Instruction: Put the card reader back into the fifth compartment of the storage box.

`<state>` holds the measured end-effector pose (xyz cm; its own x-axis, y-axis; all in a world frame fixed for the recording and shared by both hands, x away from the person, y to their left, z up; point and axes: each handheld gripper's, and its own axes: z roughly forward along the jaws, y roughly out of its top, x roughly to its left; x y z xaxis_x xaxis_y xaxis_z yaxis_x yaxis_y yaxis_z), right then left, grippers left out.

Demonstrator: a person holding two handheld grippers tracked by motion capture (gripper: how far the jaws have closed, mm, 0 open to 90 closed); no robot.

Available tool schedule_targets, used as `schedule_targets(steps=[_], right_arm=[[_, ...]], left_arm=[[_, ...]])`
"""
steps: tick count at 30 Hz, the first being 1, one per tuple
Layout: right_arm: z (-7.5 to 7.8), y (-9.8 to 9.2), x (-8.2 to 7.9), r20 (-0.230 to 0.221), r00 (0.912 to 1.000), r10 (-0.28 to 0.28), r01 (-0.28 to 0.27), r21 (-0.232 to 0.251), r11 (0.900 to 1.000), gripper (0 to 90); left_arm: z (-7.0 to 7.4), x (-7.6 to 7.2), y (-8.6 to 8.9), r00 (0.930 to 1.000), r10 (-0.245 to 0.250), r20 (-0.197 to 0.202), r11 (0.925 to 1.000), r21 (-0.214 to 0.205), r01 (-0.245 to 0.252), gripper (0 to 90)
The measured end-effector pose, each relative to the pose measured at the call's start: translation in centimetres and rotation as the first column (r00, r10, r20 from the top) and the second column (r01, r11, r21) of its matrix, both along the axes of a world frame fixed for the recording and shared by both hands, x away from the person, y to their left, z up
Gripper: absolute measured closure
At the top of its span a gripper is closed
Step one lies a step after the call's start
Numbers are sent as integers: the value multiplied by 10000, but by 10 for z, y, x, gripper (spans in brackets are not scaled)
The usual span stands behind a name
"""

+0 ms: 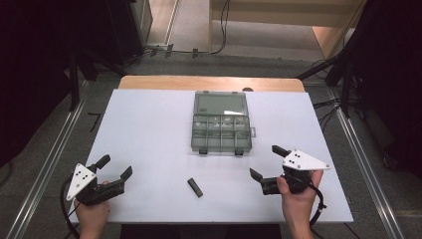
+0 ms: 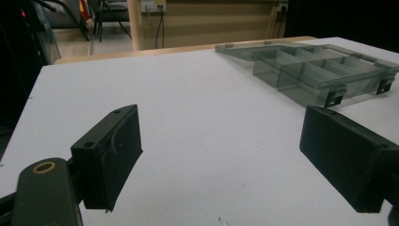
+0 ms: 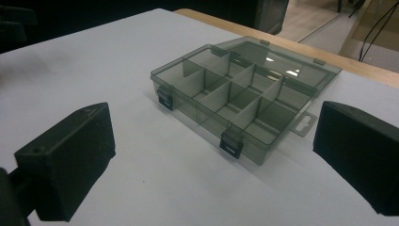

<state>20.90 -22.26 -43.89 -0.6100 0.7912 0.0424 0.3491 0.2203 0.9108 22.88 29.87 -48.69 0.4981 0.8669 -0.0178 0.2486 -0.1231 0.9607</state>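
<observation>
Both sets of tongs hover over the near part of the white tabletop (image 1: pixel 149 129), each gripped by one of the person's hands. The left tongs (image 1: pixel 115 167) sit well to the near left of the organiser box, jaws spread wide with nothing between them; in the left gripper view only bare tabletop lies in the gap. The right tongs (image 1: pixel 264 162) sit to the near right of the box, jaws likewise wide apart and empty, touching nothing.

The smoky transparent plastic organiser box (image 1: pixel 221 122) lies in the middle of the tabletop, toward its far edge. Its lid (image 1: pixel 221 104) is swung open and lies flat on the far side of the box. From the right gripper view the tray (image 3: pixel 226 96) is split by dividers into several compartments, and all that I can see into look empty. Two dark latches (image 3: pixel 231 143) hang on its near wall.

A small black oblong object (image 1: pixel 195 187) lies on the tabletop, near side of the box, between the two tongs, apart from both.
</observation>
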Motion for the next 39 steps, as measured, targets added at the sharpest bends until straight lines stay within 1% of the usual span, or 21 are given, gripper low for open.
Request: schedule_targets(steps=[2, 5, 8, 9, 11, 15, 21, 23, 25, 26, 29, 32, 34, 35, 36, 39], right_arm=[[1, 5, 2, -57, 10000, 63, -63, -36, 10000, 0], [1, 10, 3, -16, 9999, 172, -172, -124, 9998, 0], [2, 17, 5, -117, 9996, 276, -277, -155, 9995, 0], [2, 22, 6, -117, 9992, 393, -395, -217, 9990, 0], [2, 24, 7, -149, 9990, 421, -425, -238, 9988, 0], [3, 34, 9, -211, 9976, 661, -668, -319, 9973, 0], [2, 43, 10, -309, 9960, 834, -846, -383, 9957, 0], [1, 49, 11, -360, 9947, 968, -983, -417, 9943, 0], [1, 51, 11, -394, 9943, 989, -1005, -415, 9941, 0], [1, 55, 12, -430, 9929, 1107, -1125, -432, 9927, 0], [0, 59, 13, -460, 9917, 1197, -1217, -448, 9916, 0], [-1, 66, 14, -519, 9898, 1326, -1354, -544, 9893, 0], [-3, 73, 15, -612, 9871, 1481, -1515, -550, 9869, 0], [-3, 73, 15, -612, 9871, 1481, -1515, -550, 9869, 0], [-5, 78, 15, -681, 9854, 1560, -1601, -605, 9852, 0], [-6, 82, 15, -757, 9835, 1642, -1691, -642, 9835, 0]], left_arm=[[0, 0, 0, 10000, -2, 6, 10000, 2, 2, 136], [0, 0, 0, 10000, -3, 12, 10000, 10, 3, 136], [0, 0, 0, 10000, -10, 13, 10000, 12, 10, 135], [0, 0, 0, 10000, -5, 16, 10000, 12, 5, 136], [0, 0, 0, 10000, 4, 8, 10000, 15, -4, 136], [0, 0, 0, 10000, 0, 5, 10000, 24, 0, 136], [0, 0, 0, 10000, -4, 7, 10000, 34, 4, 136], [0, 0, -1, 10000, -3, 8, 10000, 31, 3, 136], [0, 0, -1, 10000, -14, 4, 10000, 31, 14, 136], [0, 0, -1, 10000, -17, 5, 10000, 31, 16, 136], [0, 0, -1, 10000, -23, 12, 10000, 22, 23, 136], [0, 0, -1, 10000, -28, 13, 10000, 24, 28, 136], [0, 0, -1, 10000, -27, 16, 10000, 22, 27, 136], [0, 0, -1, 10000, -28, 16, 10000, 23, 27, 136], [0, 0, -1, 10000, -29, 16, 10000, 24, 29, 136], [0, 0, -1, 10000, -31, 15, 10000, 25, 31, 136]])
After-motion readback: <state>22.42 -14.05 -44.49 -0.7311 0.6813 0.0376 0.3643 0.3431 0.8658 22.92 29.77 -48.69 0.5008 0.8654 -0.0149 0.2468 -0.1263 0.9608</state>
